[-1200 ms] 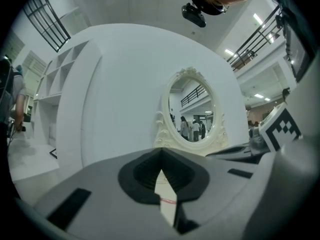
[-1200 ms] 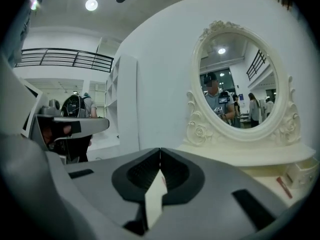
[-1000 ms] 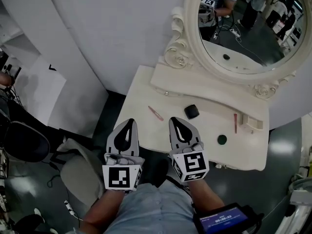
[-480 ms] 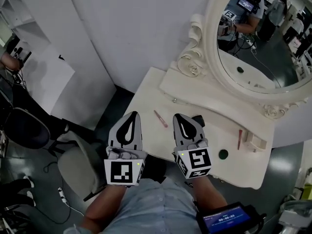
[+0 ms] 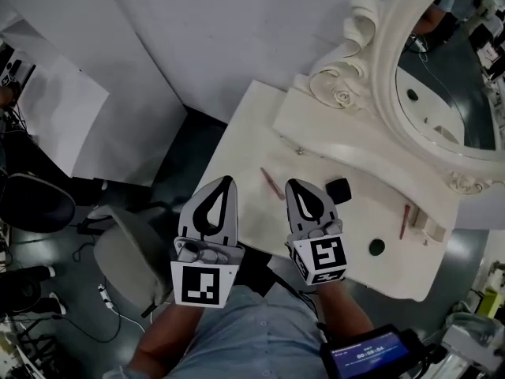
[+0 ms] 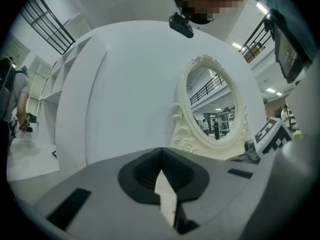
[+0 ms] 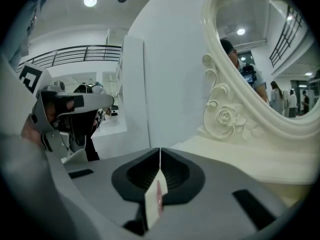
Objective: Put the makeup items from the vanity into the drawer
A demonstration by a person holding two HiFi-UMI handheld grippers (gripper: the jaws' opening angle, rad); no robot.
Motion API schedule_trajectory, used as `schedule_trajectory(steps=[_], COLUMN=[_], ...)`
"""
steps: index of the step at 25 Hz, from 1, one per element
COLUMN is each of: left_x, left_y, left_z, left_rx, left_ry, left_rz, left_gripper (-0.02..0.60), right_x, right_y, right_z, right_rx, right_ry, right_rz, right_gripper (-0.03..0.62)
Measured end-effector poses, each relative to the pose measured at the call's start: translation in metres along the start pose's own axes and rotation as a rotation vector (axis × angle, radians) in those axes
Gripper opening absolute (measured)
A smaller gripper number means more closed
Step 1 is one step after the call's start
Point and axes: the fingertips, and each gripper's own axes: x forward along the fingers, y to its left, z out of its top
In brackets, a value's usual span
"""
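On the cream vanity top lie a pink pencil, a black square compact, a red stick and a small dark round item. My left gripper hangs over the vanity's front left part, jaws shut and empty; its own view shows the tips meeting. My right gripper is shut and empty, its tip between the pink pencil and the compact. In the right gripper view the pink pencil shows through the slot behind the jaws.
An oval mirror in a carved cream frame stands on a raised back shelf with a small knob. A grey chair sits left of the vanity. White wall panels rise behind. A screen device is at my waist.
Both grippers have moved forward and lower over the vanity's front edge. The head view has swung, so the vanity and mirror now lie further right and more tilted.
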Motion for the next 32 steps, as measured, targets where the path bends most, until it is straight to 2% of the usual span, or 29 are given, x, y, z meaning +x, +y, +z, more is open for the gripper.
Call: schedule_trajectory(steps=[5, 10, 12, 17, 21, 27, 32], left_x=[0.020, 0.030, 0.038, 0.049, 0.060, 0.066, 0.069], left_y=[0.016, 0.020, 0.023, 0.032, 0.044, 0.049, 0.047], left_z=[-0.031, -0.063, -0.074, -0.098, -0.107, -0.106, -0.106], left_rx=[-0.031, -0.065, -0.071, -0.089, -0.099, -0.105, -0.105], left_ry=[0.077, 0.166, 0.186, 0.246, 0.257, 0.267, 0.270], left_rz=[-0.010, -0.025, -0.029, -0.021, -0.003, 0.001, -0.010], left_gripper=[0.000, 0.000, 0.000, 0.000, 0.000, 0.000, 0.000], right_x=[0.025, 0.038, 0.048, 0.061, 0.068, 0.069, 0.071], right_y=[-0.002, 0.010, 0.009, 0.010, 0.013, 0.021, 0.020], right_z=[-0.034, -0.067, -0.081, -0.109, -0.122, -0.132, -0.136], right_rx=[0.022, 0.026, 0.027, 0.009, -0.004, -0.091, -0.071], right_ry=[0.086, 0.177, 0.223, 0.312, 0.354, 0.448, 0.487], right_rz=[0.012, 0.068, 0.088, 0.119, 0.130, 0.140, 0.148], right_gripper=[0.003, 0.006, 0.095, 0.112, 0.112, 0.098, 0.091])
